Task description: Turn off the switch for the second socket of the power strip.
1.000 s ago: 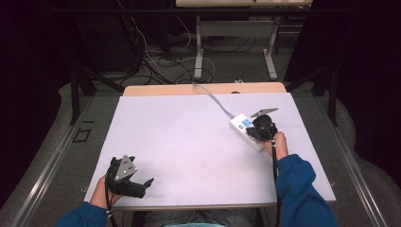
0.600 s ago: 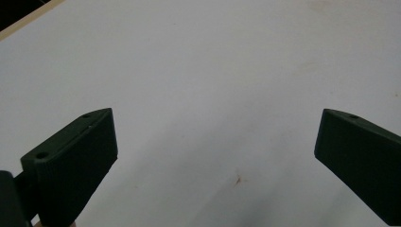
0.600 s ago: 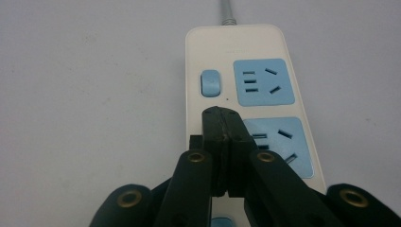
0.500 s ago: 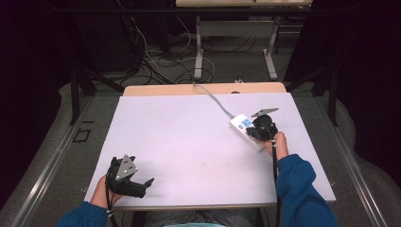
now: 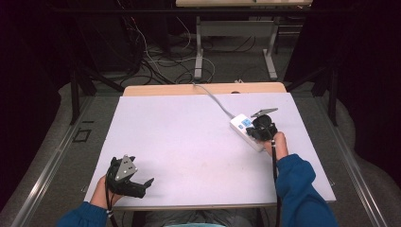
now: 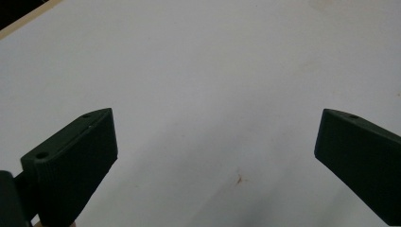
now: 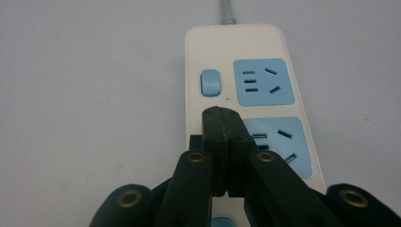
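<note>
A white power strip (image 7: 246, 75) with pale blue socket panels lies on the white table (image 5: 189, 137) at the right, and it is also in the high view (image 5: 242, 125). Its grey cord (image 5: 215, 98) runs off toward the far edge. My right gripper (image 7: 221, 116) is shut with nothing between its jaws. Its tips sit over the strip, just short of the small blue switch (image 7: 210, 82). In the high view that right gripper (image 5: 259, 130) covers the strip's near half. My left gripper (image 6: 216, 118) stands open over bare table at the near left corner (image 5: 139, 176).
A wooden strip (image 5: 203, 89) borders the table's far edge. Beyond it lie floor cables (image 5: 156, 61) and the metal legs of another table (image 5: 201, 52). Blue sleeves (image 5: 295, 184) come in from the bottom.
</note>
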A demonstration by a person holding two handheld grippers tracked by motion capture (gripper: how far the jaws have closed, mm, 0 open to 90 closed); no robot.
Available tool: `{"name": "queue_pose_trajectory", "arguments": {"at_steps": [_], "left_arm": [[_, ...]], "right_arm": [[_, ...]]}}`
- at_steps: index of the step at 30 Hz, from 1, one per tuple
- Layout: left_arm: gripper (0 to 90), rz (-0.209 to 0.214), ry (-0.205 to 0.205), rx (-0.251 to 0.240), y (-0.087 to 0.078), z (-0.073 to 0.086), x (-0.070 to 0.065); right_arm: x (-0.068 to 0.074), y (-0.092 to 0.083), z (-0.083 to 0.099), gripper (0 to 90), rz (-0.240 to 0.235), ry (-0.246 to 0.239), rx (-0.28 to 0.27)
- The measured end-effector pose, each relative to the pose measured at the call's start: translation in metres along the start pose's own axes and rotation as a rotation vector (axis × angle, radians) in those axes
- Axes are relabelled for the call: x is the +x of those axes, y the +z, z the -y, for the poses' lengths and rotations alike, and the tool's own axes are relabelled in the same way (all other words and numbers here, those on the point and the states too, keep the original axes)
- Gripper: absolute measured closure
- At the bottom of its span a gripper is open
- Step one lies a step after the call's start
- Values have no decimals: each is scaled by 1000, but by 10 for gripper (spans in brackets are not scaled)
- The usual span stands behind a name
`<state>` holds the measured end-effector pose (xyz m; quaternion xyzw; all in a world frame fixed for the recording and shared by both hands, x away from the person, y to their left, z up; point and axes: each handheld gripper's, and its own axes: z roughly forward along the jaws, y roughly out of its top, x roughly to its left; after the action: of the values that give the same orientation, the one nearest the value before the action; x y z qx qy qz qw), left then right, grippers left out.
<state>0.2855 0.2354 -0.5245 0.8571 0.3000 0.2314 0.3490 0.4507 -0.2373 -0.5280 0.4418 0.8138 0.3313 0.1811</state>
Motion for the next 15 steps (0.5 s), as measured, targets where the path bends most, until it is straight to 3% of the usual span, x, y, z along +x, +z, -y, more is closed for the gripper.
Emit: {"name": "queue_pose_trajectory", "arguments": {"at_steps": [15], "left_arm": [[0, 2, -2, -3, 0, 0, 0]], "right_arm": [[0, 0, 0, 900, 2, -1, 1]]}}
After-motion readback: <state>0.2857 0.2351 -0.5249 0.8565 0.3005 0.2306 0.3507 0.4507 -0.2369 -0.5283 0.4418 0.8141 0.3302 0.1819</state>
